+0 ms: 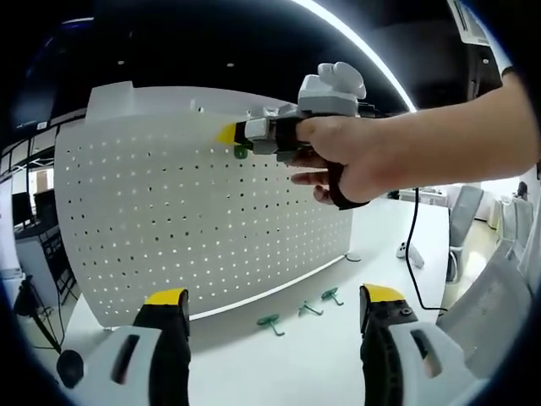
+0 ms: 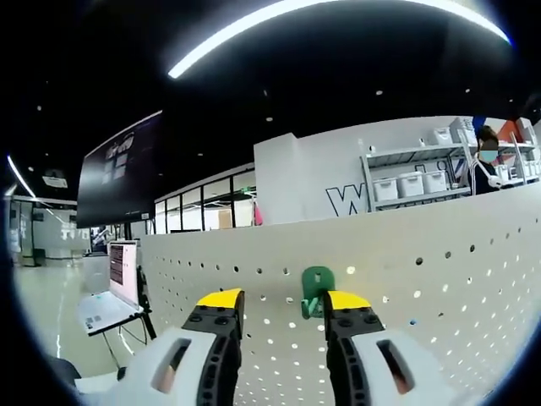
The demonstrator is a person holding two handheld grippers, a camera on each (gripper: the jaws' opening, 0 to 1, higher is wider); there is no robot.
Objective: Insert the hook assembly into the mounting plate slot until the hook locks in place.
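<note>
A white pegboard point(image 1: 194, 220) stands upright on a white table point(image 1: 279, 364). A green hook point(image 2: 316, 288) sits against the pegboard point(image 2: 439, 279) near its top edge, just beyond the tip of my right gripper's right jaw. My right gripper point(image 2: 284, 299) is open, with a bare gap between its jaws. In the left gripper view a hand holds the right gripper point(image 1: 226, 134) at the board's upper edge, the green hook point(image 1: 242, 152) just below its yellow tips. My left gripper point(image 1: 275, 298) hangs wide open above the table, holding nothing. Three more green hooks point(image 1: 309, 309) lie at the board's foot.
A black cable point(image 1: 414, 245) runs down to the table at the right, near a small white object point(image 1: 407, 250). Grey chairs point(image 1: 463, 224) stand beyond the table's right edge. A laptop on a stand point(image 2: 114, 292) is at the left, and shelves with boxes point(image 2: 414, 182) stand behind the board.
</note>
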